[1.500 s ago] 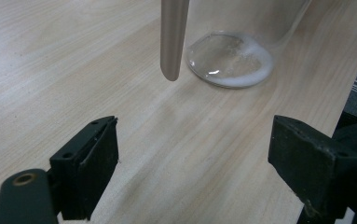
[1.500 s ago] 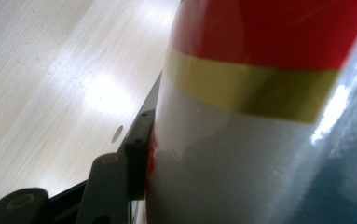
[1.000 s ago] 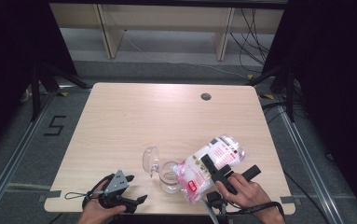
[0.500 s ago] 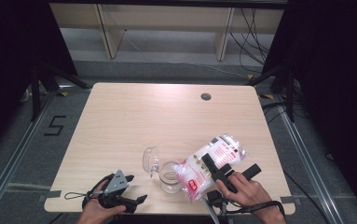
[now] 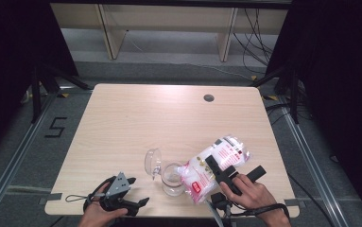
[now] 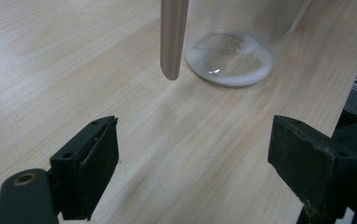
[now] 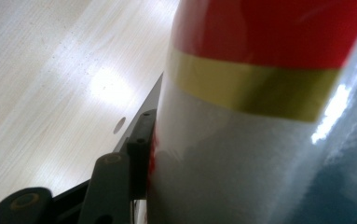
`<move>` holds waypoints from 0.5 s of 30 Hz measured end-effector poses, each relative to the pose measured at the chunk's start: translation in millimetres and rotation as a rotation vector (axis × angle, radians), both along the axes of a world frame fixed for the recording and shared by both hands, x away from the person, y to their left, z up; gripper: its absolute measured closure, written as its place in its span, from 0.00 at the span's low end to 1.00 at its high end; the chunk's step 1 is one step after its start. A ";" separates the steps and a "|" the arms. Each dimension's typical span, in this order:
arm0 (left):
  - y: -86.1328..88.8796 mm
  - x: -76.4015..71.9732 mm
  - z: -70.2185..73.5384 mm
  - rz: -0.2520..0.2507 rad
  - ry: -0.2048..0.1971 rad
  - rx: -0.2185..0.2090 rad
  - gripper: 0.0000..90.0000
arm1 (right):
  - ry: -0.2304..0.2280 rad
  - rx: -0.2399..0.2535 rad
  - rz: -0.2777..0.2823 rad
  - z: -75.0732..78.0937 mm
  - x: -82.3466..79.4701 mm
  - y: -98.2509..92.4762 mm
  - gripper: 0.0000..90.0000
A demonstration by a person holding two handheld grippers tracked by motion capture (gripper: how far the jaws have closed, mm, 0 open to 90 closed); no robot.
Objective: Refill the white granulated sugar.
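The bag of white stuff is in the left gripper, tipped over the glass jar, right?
Not quite: the right gripper holds the bag, not the left one. The high view shows it tipped over the glass jar.

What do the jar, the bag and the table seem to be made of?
Jar: clear glass or plastic; the table shows through it.
Bag: glossy plastic film; it crinkles and catches light.
Table: pale wood or wood-look laminate, matt, with grain lines.
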State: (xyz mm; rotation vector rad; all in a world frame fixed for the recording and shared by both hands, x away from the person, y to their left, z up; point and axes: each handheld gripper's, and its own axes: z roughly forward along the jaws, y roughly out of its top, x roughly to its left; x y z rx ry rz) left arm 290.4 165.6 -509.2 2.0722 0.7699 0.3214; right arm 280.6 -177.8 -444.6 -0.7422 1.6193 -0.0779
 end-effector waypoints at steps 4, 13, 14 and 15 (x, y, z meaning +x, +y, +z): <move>0.1 -0.6 0.8 0.003 0.004 0.007 0.18 | 0.004 0.003 0.000 0.4 -0.4 0.0 0.60; -0.3 -0.9 0.4 -0.001 0.013 -0.003 0.18 | 0.007 -0.037 0.001 -2.5 -0.7 2.5 0.61; -0.3 -0.7 0.2 -0.002 0.009 -0.006 0.18 | 0.004 -0.029 0.008 -2.6 -0.8 2.7 0.61; -0.3 -0.9 0.4 0.001 0.008 -0.005 0.18 | 0.008 -0.013 0.012 -3.8 -0.5 2.8 0.61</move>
